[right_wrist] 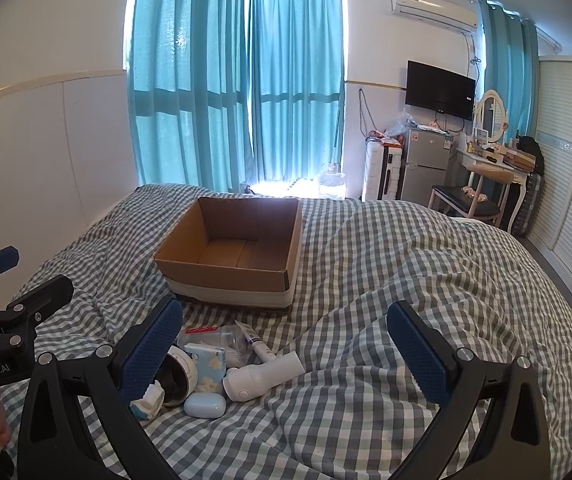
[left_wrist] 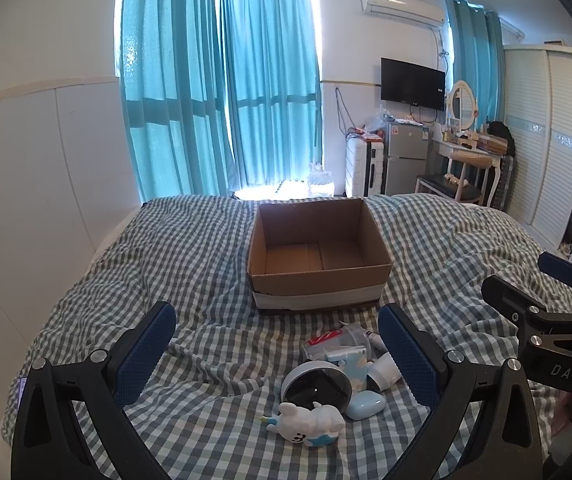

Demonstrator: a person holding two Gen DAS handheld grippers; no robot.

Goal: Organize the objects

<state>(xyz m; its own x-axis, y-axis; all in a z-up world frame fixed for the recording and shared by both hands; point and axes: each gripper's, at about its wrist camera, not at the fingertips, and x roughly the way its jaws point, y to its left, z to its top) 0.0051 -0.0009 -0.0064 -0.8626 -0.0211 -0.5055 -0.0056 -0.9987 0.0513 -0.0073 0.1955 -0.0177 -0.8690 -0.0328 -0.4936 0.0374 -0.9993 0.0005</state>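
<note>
You have not started packing: the cardboard box (left_wrist: 317,254) sits empty at mid-frame on the bed (left_wrist: 190,248). Every small item (left_wrist: 331,376) lies piled below it, lower centre. Your left tongs (left_wrist: 276,350) and right tongs (right_wrist: 286,346) both gape apart, holding nothing.

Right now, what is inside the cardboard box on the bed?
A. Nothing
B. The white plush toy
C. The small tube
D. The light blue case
A. The cardboard box shows only its bare floor in both views, while the plush toy, light blue case and tube lie on the checkered blanket in front of it.
</note>
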